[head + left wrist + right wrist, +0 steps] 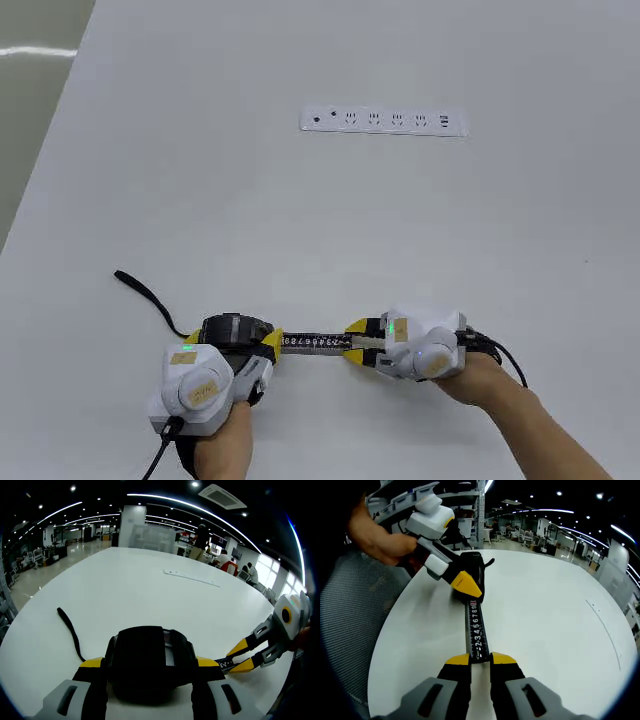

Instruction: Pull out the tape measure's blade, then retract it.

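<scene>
The tape measure sits close to the tabletop's near edge, left of its middle. The left hand-held gripper is clamped across its black case. Its blade is a short way out and runs rightward along that edge. The blade's end is pinched between the closed jaws of the right hand-held gripper. The case therefore lies straight ahead of the right gripper, along the blade's long axis. Any further pull should probably run directly away from the case, and retracting should run back along the same line.
</scene>
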Available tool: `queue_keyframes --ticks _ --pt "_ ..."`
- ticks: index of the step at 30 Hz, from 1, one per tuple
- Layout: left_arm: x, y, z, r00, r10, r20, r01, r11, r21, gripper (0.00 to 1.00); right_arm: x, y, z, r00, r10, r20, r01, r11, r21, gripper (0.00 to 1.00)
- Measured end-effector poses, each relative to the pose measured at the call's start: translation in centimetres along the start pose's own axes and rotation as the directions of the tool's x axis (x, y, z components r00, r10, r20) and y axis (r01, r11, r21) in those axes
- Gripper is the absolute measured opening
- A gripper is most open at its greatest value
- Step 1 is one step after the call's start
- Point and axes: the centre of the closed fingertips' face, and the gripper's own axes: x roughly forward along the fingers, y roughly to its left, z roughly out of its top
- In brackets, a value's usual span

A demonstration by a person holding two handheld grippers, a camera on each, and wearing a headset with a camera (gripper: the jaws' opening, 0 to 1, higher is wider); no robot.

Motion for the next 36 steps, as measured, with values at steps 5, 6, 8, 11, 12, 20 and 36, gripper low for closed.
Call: queue_keyframes --ticks 5,6,8,11,12,20,36 --pt "0.0 0.0 0.0 1.0000 -0.001 -0.003 0.001 1.000 0.000 0.65 0.8 0.1 0.5 0.9999 0.009 0.012 -0.009 1.000 0.004 0.12" --pt "0.0 0.0 0.0 1.0000 -0.001 -0.003 0.001 1.000 -0.001 0.65 0.9 0.1 0.7 0.9998 0.011 0.014 -0.011 1.000 0.005 0.12" --pt "0.0 0.0 0.0 1.0000 -0.001 -0.004 0.001 1.000 -0.002 0.65 1.2 0.1 1.0 0.9998 0.014 0.017 -0.014 1.000 0.006 0.12" --pt "0.0 0.0 0.0 1.0000 -0.003 -0.006 0.003 1.000 -0.002 0.65 1.7 0.3 1.4 0.9995 0.020 0.023 -0.020 1.000 0.007 0.12" --pt "0.0 0.0 0.0 1.0000 -0.003 -0.006 0.003 1.000 -0.003 0.65 1.9 0.3 1.7 0.9994 0.022 0.028 -0.023 1.000 0.008 0.12" --pt "0.0 0.0 0.0 1.0000 -0.004 -0.008 0.004 1.000 -0.006 0.66 3.4 0.4 2.9 0.9986 0.029 0.044 -0.029 1.000 0.007 0.12" --pt "0.0 0.1 0.1 0.9998 -0.011 -0.016 0.011 1.000 -0.017 0.66 6.0 0.8 5.5 0.9957 0.034 0.086 -0.035 0.999 0.010 0.12"
